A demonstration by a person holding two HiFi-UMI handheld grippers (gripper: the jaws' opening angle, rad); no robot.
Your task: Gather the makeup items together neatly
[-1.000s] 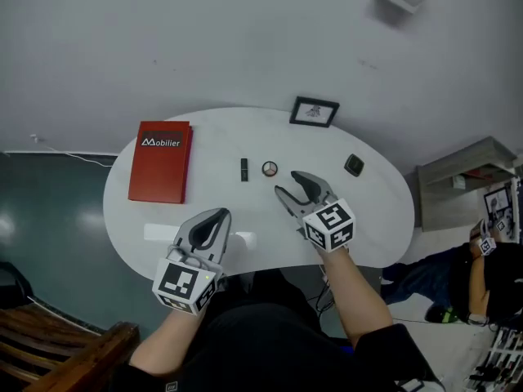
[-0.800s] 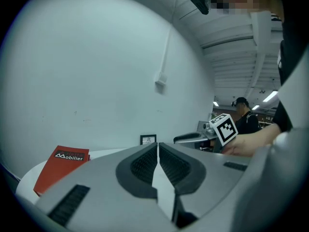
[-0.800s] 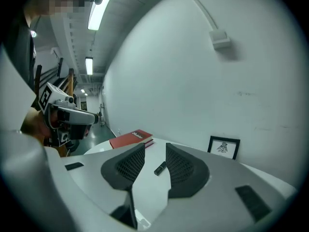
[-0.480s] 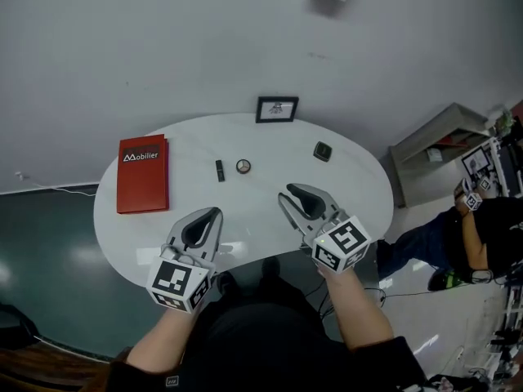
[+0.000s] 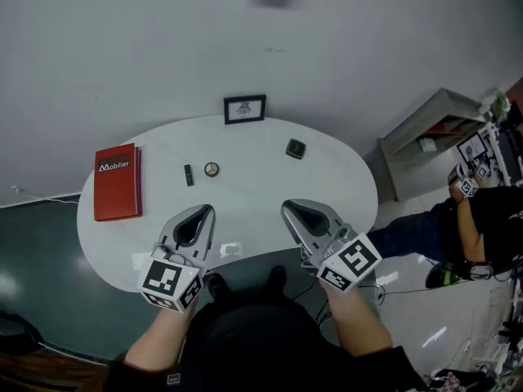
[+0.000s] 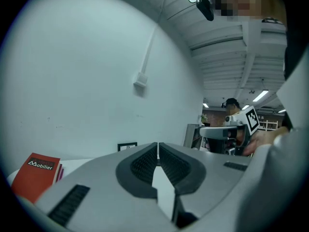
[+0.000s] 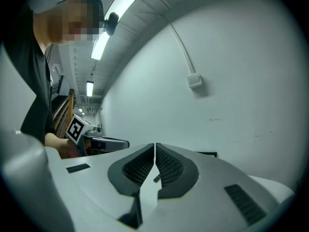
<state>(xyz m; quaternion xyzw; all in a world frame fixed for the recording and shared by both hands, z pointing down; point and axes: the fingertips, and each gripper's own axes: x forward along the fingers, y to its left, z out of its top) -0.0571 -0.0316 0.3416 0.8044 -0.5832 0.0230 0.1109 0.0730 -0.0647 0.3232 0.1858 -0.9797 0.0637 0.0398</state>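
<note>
Makeup items lie scattered on the table, none yet gathered. A small dark tube and a round compact sit just beside each other, left of the frame and nearer the person. A square compact sits alone to the frame's right, well apart from that pair.

The biggest risk, as I see it, is the tube. It looks slim and light, so a careless pinch or a nudge from closed tips could send it rolling or skidding toward the table edge. The round compact looks flat and low, so tips coming in too high may slip off it. A sweep across the table could also knock the frame, which stands at the back edge.

Both hands hover at the person's side of the table, far from the frame and from every item. The left tongs and right tongs are side by side, pointing toward the frame, with their marker cubes back by the body. Both pairs are closed tight with nothing pinched between them, so they must open before any pickup. The forearms are bent close in front of the torso.
</note>
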